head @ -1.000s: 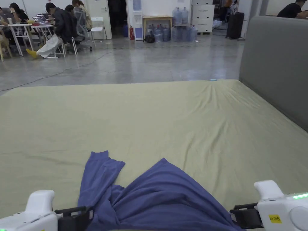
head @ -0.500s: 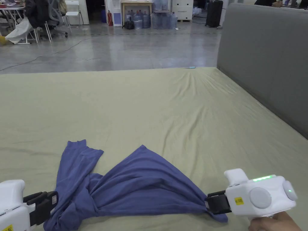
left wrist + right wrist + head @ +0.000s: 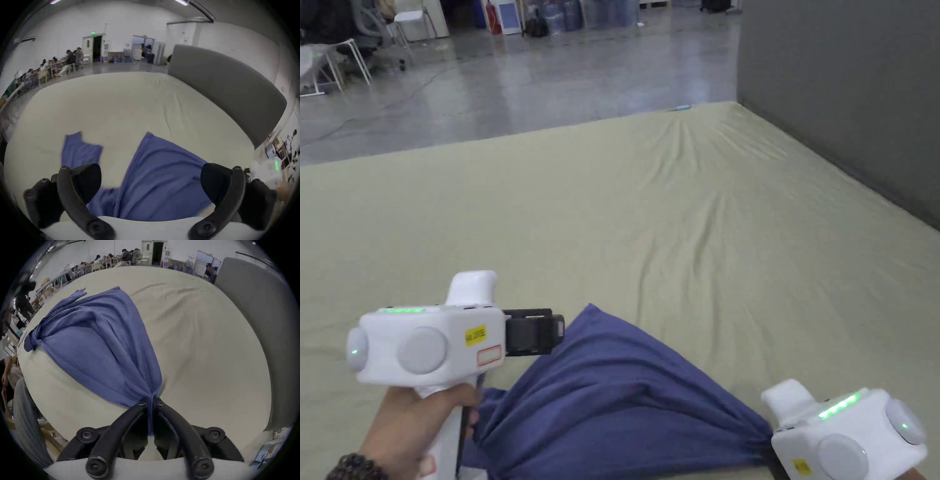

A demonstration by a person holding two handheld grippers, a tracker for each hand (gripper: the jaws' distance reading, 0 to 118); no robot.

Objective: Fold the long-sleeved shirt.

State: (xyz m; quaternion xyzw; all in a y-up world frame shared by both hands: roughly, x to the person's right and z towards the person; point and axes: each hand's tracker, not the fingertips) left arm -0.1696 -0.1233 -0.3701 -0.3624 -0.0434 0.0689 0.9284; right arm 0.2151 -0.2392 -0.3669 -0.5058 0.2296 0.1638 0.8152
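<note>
Lying bunched on the bed [image 3: 675, 206], the shirt [image 3: 612, 406] fans away from the right gripper [image 3: 151, 400], whose jaws are pinched together on a gathered corner of it — fabric runs down between them in the right gripper view. From that pinch the cloth spreads forward and to the gripper's left, ending in a twisted knot-like bundle [image 3: 32, 341] at the far side. One sleeve [image 3: 79, 149] lies ahead of the left gripper [image 3: 151, 183], just left of its line. That gripper hovers above the shirt with jaws spread wide, holding nothing. The cloth looks thin, soft and limp; it will probably drape and drag rather than keep shape, so single-point pulls only rope it. A better hold for the left gripper is likely a hem or shoulder edge — opposite the right one's corner — to stretch it flat.
</note>
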